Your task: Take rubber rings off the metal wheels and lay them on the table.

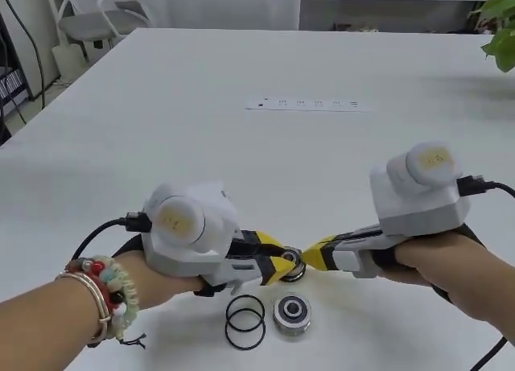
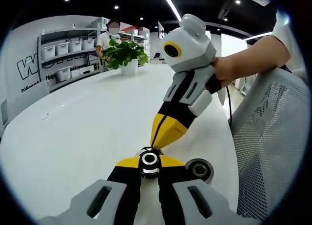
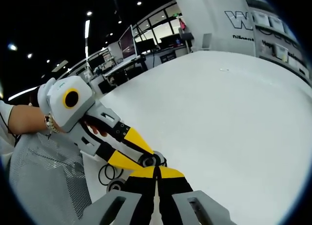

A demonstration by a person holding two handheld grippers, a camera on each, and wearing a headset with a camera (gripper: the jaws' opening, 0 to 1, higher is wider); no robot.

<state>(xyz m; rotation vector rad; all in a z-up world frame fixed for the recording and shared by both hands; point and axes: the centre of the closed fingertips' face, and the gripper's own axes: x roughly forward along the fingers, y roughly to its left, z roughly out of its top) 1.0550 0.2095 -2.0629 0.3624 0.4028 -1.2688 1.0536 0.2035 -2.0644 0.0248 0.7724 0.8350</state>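
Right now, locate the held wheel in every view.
Head view: held wheel low centre, just above the loose wheel.
Left gripper view: bottom centre, gripped by the left gripper; loose wheel to its right.
Right gripper view: low centre; loose wheel lower left.
Shared landmark: the loose wheel.
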